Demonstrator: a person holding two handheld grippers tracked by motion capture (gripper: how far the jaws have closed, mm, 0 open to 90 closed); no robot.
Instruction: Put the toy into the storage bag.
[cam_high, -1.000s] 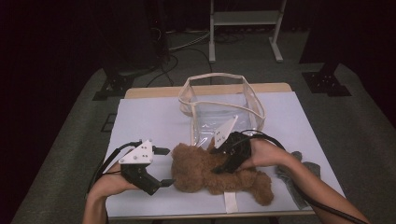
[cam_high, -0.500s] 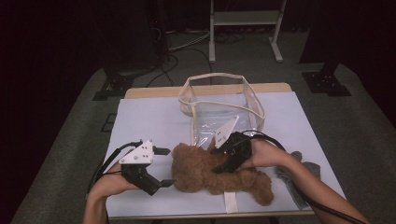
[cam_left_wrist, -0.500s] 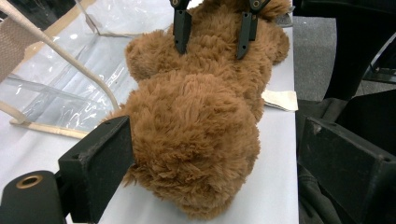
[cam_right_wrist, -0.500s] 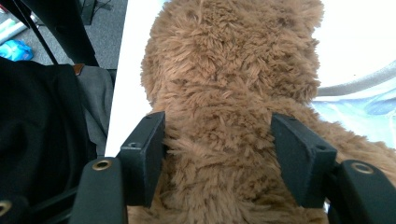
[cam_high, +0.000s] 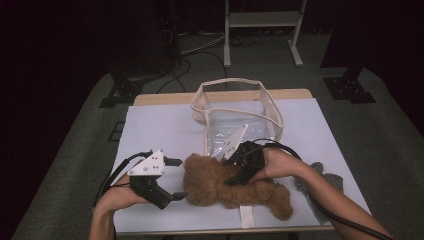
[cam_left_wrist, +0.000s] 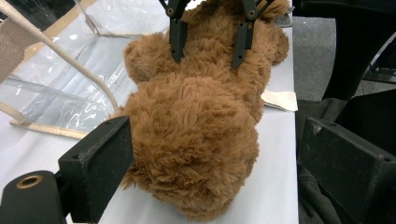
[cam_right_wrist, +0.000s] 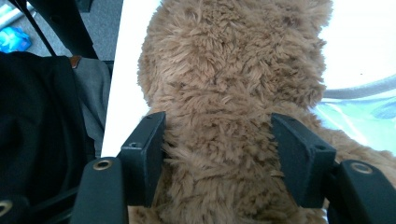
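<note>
Your left gripper (cam_high: 170, 177) sits at the near left of the white table (cam_high: 160, 130), jaws spread wide around the head of the brown teddy bear (cam_high: 220, 185) — one pad touching fur, the other well clear. The bear lies flat near the table's front edge. Your right gripper (cam_high: 235, 176) is clamped across its body, both pads sunk in. Beyond stands a clear plastic bag (cam_high: 240, 112) — open-topped.

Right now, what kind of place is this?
Probably a lab or studio set up for recording: a white-topped table on grey carpet, dark surroundings, cables on the floor, and a metal stand behind.
</note>
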